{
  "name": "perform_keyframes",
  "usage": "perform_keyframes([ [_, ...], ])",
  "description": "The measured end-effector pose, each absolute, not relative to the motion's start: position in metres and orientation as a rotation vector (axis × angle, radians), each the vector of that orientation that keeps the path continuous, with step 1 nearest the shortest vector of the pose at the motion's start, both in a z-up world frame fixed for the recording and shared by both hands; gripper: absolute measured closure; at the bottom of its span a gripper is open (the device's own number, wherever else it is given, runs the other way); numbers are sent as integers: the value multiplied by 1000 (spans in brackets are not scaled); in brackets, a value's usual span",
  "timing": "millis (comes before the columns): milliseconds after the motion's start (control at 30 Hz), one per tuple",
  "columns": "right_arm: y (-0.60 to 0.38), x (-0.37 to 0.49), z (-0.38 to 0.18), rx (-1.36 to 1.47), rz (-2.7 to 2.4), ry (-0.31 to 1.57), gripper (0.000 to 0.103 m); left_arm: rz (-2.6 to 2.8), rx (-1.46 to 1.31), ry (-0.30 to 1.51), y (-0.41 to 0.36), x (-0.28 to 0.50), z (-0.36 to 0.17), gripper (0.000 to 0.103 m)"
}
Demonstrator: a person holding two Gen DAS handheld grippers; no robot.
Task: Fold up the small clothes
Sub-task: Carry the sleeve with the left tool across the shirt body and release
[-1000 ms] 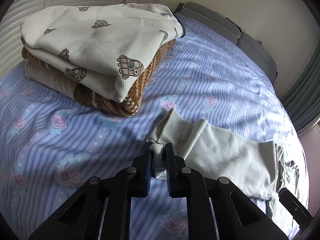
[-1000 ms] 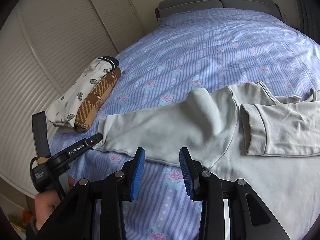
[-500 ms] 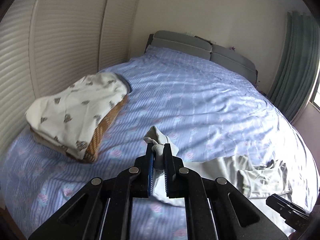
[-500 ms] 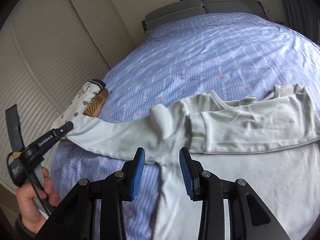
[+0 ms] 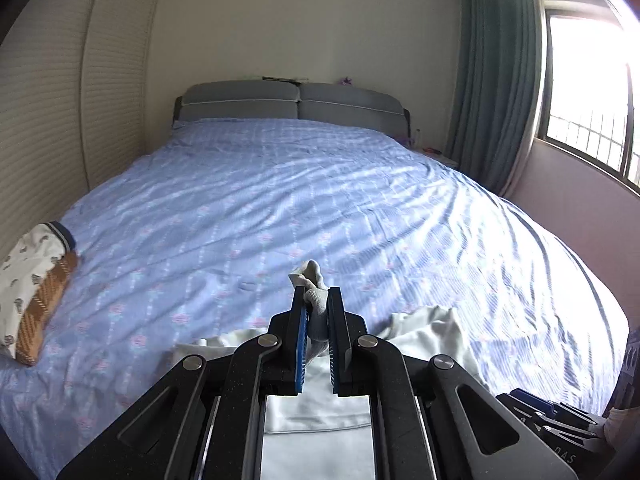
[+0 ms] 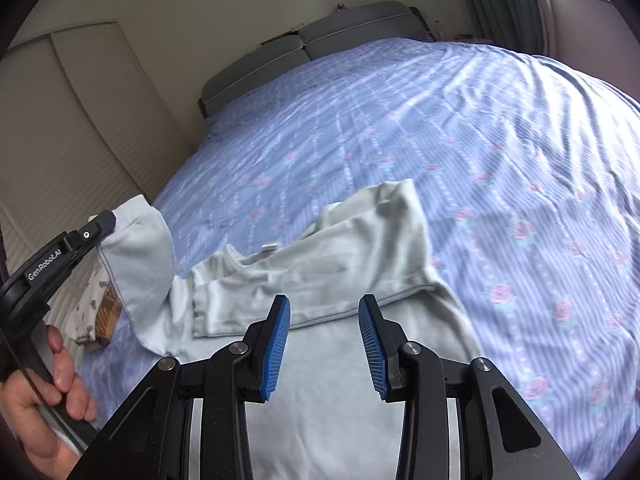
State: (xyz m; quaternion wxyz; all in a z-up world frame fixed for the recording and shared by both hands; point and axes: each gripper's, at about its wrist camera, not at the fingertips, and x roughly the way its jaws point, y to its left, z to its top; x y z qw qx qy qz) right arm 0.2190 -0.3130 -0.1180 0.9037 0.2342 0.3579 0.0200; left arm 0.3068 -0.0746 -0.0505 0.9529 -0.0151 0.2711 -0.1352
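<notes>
Wide bed covered by a blue striped sheet printed with pink roses, lightly wrinkled. Grey padded headboard in two sections, set against a plain cream wall. Cream louvred wardrobe doors along the left side of the bed. Teal full-length curtain in the right-hand corner, drawn beside a dark-framed window with grille bars. Strong daylight through the glass, overexposed, falling in bands across the sheet. Pinkish wall below the sill.
</notes>
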Motion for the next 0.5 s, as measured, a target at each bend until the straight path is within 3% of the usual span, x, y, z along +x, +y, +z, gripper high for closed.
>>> perform_keyframes([
  [300, -369, 210, -145, 542, -36, 764, 66, -355, 119, 643, -192, 304, -105, 92],
  [500, -384, 216, -154, 559, -40, 780, 66, -362, 180, 684, -215, 301, -126, 87],
])
